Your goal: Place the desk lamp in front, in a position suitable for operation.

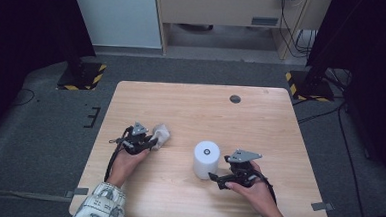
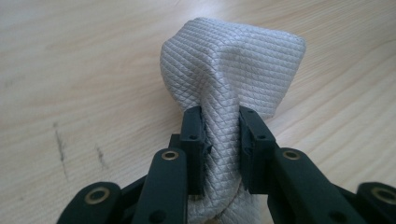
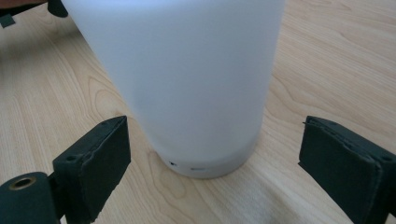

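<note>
We noted the wooden table [image 1: 191, 108] first, bare apart from a dark round plug at its far edge and two small things near the person's hands. Largest of these was the white cylinder [image 1: 206, 160], standing upright a little right of centre and toward the near edge (a frosted lamp or speaker, we guessed, from the small ports at its base in the right gripper view).

The right gripper [image 1: 216, 179] sat at the near right of the cylinder, low by its base. In its own view its jaws stood wide apart, one on either side of the cylinder [image 3: 187, 84], neither touching it.

The left gripper [image 1: 154, 143] lay well apart to the left, its jaws clamped on a bunched grey quilted cloth [image 2: 224, 88], which flared out beyond the pads and rested on the table.

Our judgement: the job looked like wiping the cylinder. Taking up the cloth was done; bracing the cylinder was about half done, since the right jaws had framed it but not closed. Carrying the cloth across and the wiping itself were left.
</note>
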